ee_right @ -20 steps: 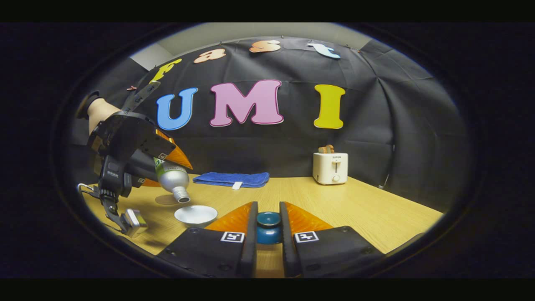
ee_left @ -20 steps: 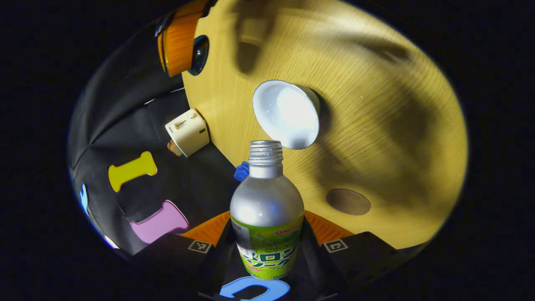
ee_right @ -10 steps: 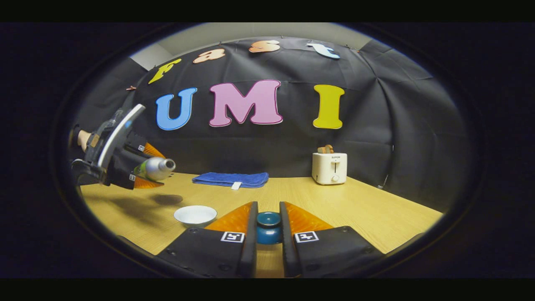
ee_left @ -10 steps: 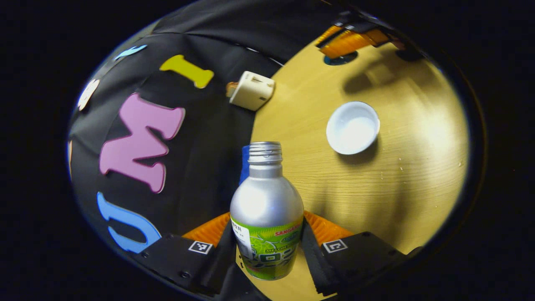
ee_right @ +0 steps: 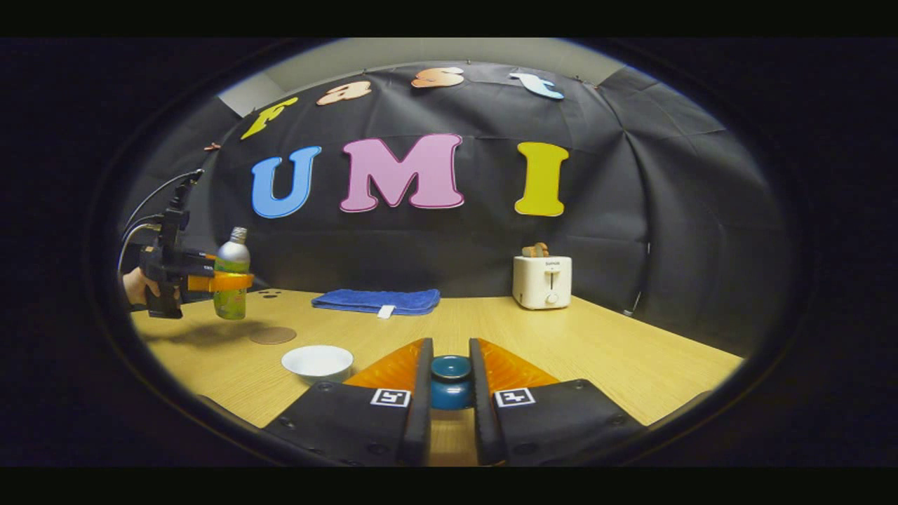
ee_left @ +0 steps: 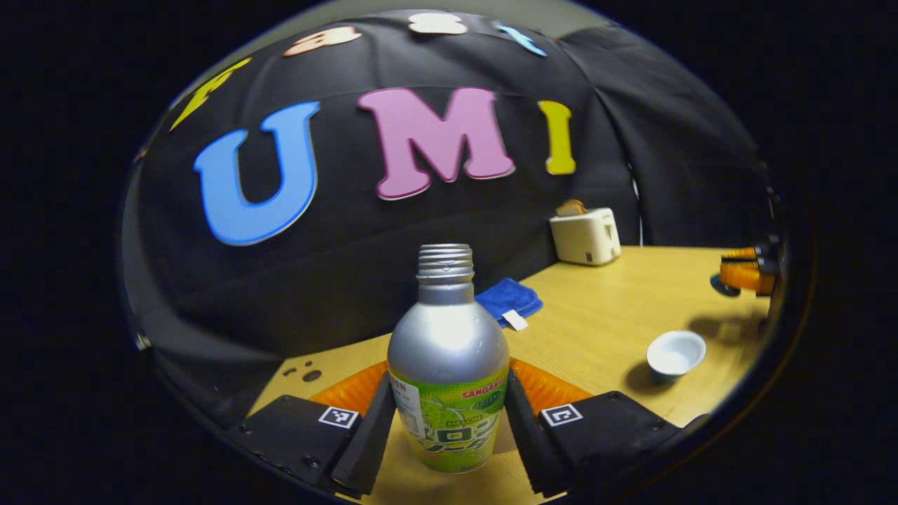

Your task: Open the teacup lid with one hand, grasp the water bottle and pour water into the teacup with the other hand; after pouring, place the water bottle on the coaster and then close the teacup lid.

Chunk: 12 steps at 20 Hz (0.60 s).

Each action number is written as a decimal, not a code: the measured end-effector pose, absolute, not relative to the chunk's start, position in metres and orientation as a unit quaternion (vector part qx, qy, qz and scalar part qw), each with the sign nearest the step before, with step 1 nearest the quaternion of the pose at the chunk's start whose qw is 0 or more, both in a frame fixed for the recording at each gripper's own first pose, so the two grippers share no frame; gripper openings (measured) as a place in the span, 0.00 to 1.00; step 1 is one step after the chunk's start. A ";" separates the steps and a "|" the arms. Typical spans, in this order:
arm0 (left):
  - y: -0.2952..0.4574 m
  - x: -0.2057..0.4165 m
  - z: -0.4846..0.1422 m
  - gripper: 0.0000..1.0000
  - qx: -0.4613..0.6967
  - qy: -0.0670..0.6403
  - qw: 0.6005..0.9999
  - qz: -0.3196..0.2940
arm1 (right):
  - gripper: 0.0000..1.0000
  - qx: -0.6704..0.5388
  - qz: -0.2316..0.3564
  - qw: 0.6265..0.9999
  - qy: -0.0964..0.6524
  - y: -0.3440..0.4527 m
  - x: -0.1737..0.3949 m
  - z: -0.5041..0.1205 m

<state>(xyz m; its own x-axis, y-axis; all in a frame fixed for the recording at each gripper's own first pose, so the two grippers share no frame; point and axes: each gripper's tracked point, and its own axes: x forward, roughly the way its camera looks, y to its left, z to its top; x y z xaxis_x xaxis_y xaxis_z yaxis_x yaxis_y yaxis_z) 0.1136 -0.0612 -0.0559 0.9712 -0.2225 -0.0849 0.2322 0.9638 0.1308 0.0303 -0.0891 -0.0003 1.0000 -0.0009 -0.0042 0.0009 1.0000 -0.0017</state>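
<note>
A silver water bottle [ee_left: 449, 337] with a green label and no cap stands upright between the fingers of my left gripper [ee_left: 449, 382], which is shut on it. In the right gripper view the bottle [ee_right: 232, 277] hangs in the air just left of and above the round brown coaster [ee_right: 273, 335], carried by the left gripper [ee_right: 214, 282]. The white teacup [ee_right: 317, 361] sits uncovered on the table, also seen as the teacup [ee_left: 675, 354] to the bottle's right. My right gripper [ee_right: 450, 347] is shut on the dark blue lid [ee_right: 450, 382], right of the cup.
A folded blue cloth [ee_right: 377, 300] lies at the back of the wooden table [ee_right: 596, 351]. A white toaster [ee_right: 541, 280] stands at the back right. A hand [ee_right: 133, 286] holds the left gripper at the table's left edge.
The bottle swung from tipped mouth-down over the teacup back to upright and moved left, away from the cup toward the coaster. The right gripper stayed still, holding the lid.
</note>
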 end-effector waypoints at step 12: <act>-0.076 0.118 -0.059 0.80 -0.057 0.040 0.986 -0.152 | 0.25 -0.002 -0.036 0.999 0.001 -0.099 0.029 0.001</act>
